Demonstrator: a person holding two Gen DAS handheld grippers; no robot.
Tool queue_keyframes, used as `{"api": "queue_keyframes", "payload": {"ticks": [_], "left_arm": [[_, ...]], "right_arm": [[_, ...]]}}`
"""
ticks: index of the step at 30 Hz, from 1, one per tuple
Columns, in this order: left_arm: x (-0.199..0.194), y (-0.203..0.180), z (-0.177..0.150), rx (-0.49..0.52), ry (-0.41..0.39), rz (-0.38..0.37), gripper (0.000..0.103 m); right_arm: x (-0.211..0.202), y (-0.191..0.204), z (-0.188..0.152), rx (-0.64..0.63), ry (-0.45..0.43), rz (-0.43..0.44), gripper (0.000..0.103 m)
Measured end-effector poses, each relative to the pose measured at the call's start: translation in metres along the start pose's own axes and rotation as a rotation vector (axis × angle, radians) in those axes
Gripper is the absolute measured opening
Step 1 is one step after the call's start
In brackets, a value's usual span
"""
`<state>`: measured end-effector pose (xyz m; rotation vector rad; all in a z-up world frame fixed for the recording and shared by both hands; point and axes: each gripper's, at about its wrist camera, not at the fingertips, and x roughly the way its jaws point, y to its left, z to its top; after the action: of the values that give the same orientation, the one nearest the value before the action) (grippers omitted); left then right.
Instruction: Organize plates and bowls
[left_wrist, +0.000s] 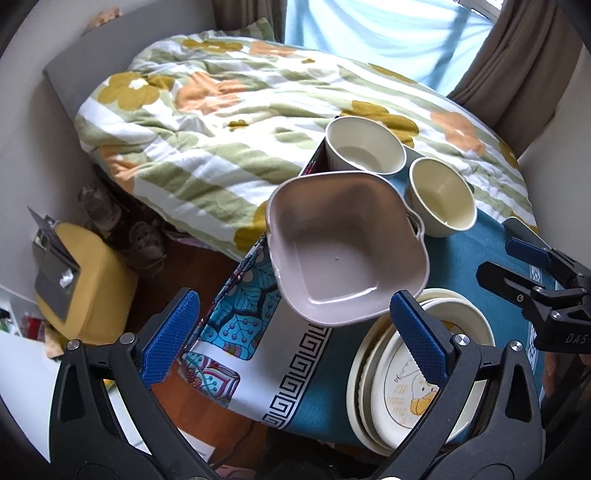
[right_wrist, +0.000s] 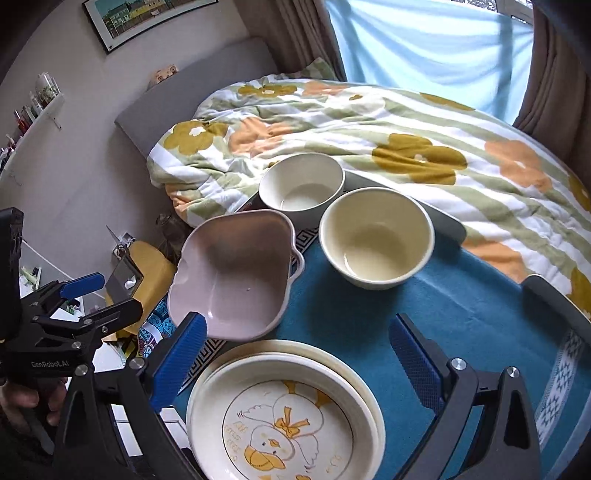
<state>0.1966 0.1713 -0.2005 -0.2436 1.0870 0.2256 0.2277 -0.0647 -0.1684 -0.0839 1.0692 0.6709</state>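
**Sorting crockery beside the bed**

Filling the background we see the bed with its flowered quilt (right_wrist: 388, 140), and in front of it the table under a blue cloth (right_wrist: 461, 314). On that cloth, nearest us, sits the stack of cream plates (right_wrist: 347, 365), the top one printed with a duck (a smaller dish nested on wider ones). Just beyond it rests the pink square bowl (right_wrist: 232, 273), tilted, its near rim at the plates' edge and its left side hanging over the table's border. Farther back two cream bowls stand upright, the nearer bowl (right_wrist: 376, 240) just beside the farther bowl (right_wrist: 301, 188). Our left gripper (left_wrist: 295, 332) hangs spread wide, grasping nothing, before the pink bowl. Our right gripper (right_wrist: 299, 354) is likewise released, jaws apart above the plate stack.
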Motion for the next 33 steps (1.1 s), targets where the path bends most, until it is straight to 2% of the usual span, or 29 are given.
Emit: {"api": "queue_keyframes", "payload": {"ticks": [3,4,6,8,9,11,13,16,18,20,22,27,33], "left_arm": [[0.025,0.005,0.006,-0.011,0.046,-0.02,0.1],[0.033,0.005,0.009,-0.006,0.056,-0.025,0.097],[0.049,0.005,0.014,0.002,0.078,-0.022,0.087],[0.066,0.005,0.018,0.001,0.109,-0.027,0.072],[0.073,0.006,0.019,-0.001,0.122,-0.033,0.069],[0.087,0.008,0.021,-0.003,0.145,-0.044,0.056],[0.096,0.011,0.022,-0.005,0.163,-0.052,0.048],[0.105,0.015,0.026,-0.008,0.174,-0.062,0.037],[0.109,0.017,0.029,-0.002,0.175,-0.07,0.029],[0.114,0.016,0.031,0.011,0.188,-0.071,0.015],[0.116,0.015,0.031,0.021,0.194,-0.071,0.012],[0.111,0.015,0.032,0.042,0.168,-0.069,0.011],[0.093,0.008,0.033,0.086,0.117,-0.055,0.011]], "right_arm": [[0.031,0.003,0.007,0.0,0.048,0.006,0.097],[0.039,0.003,0.01,-0.002,0.058,0.002,0.094],[0.053,0.004,0.014,-0.004,0.081,0.0,0.085],[0.068,0.002,0.018,0.005,0.11,-0.011,0.072],[0.076,0.002,0.019,0.011,0.125,-0.015,0.069],[0.089,0.001,0.02,0.02,0.149,-0.011,0.057],[0.099,0.001,0.02,0.028,0.173,-0.003,0.051],[0.111,0.003,0.016,0.035,0.199,0.001,0.033],[0.117,0.003,0.017,0.04,0.209,0.001,0.031],[0.12,0.003,0.018,0.042,0.216,0.006,0.018],[0.123,0.004,0.019,0.036,0.224,0.011,0.012],[0.122,0.01,0.018,0.024,0.224,-0.002,0.012],[0.107,0.012,0.016,0.028,0.181,-0.008,0.012]]}}
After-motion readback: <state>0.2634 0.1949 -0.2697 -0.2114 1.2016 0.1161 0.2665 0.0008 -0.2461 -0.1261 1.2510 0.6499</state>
